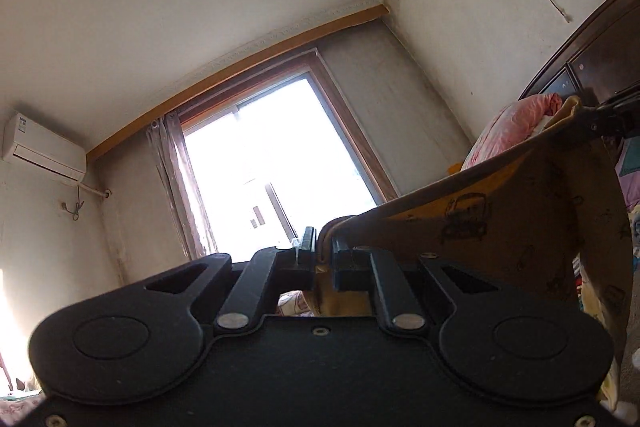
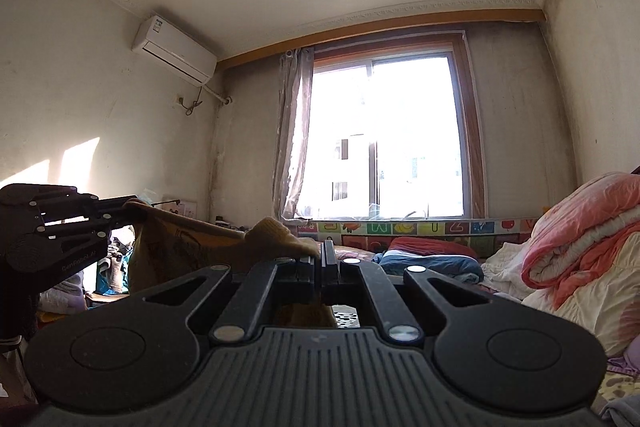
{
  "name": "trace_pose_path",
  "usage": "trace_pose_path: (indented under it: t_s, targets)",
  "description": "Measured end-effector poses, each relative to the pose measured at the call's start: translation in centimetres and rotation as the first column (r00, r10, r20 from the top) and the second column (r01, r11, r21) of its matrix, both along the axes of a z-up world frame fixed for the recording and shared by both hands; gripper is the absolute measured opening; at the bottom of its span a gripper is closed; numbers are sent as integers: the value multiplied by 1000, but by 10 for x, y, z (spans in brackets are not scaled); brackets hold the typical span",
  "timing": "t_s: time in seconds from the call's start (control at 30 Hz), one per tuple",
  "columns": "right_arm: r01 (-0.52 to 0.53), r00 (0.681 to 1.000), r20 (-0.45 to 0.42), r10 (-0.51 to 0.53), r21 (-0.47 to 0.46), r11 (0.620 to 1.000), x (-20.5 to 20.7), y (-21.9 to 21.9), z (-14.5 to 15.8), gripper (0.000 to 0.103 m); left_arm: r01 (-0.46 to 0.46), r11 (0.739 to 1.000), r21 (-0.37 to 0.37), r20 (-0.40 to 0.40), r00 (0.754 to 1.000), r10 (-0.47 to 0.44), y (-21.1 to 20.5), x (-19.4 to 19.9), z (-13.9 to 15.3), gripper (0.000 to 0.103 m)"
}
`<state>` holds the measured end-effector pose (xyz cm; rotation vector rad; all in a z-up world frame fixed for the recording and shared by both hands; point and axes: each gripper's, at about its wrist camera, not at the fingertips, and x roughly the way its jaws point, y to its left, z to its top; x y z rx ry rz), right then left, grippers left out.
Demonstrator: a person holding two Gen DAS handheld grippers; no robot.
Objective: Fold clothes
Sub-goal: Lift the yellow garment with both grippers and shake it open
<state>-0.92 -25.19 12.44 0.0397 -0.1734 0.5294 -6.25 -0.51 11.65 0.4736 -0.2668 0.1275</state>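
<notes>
A yellow garment (image 1: 520,219) printed with dark car drawings hangs stretched in the air between my two grippers. My left gripper (image 1: 324,251) is shut on one edge of it. The right gripper (image 1: 588,119) shows at the far right of the left wrist view, shut on the other corner. In the right wrist view my right gripper (image 2: 322,259) is shut on the yellow garment (image 2: 188,247), and the left gripper (image 2: 128,209) holds its far corner at the left. The lower part of the garment is hidden behind the gripper bodies.
A bed (image 2: 440,259) with a rolled pink quilt (image 2: 580,247) and loose clothes lies below and to the right. A dark wooden headboard (image 1: 592,59) stands at the right. A bright window (image 2: 384,139) and an air conditioner (image 2: 176,55) are ahead.
</notes>
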Motion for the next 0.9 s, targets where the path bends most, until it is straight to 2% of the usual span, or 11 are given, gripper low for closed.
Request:
trace_pose_path:
  t_s: [0.1, 0.23, 0.37, 0.6, 0.9]
  targets:
    - [-12, 1000, 16, 12, 8, 1000, -18, -8, 12, 5, 20, 1000, 0, -3, 1000, -20, -4, -15, 3, 7]
    - [-15, 999, 28, 14, 7, 1000, -39, -17, 21, 5, 31, 1000, 5, -41, 999, -30, -8, -21, -6, 7]
    - [-4, 1000, -14, 4, -19, 1000, -41, -20, 14, 5, 33, 999, 15, -97, 995, -31, -12, -13, -19, 7]
    - [4, 987, -163, -12, -53, 999, 12, -11, -21, 5, 25, 1000, 17, -228, 974, -20, -9, 43, -50, 7]
    - [-13, 939, -344, -22, -101, 995, 115, 7, -70, 5, -2, 996, 85, -352, 935, 32, -2, 150, -87, 7]
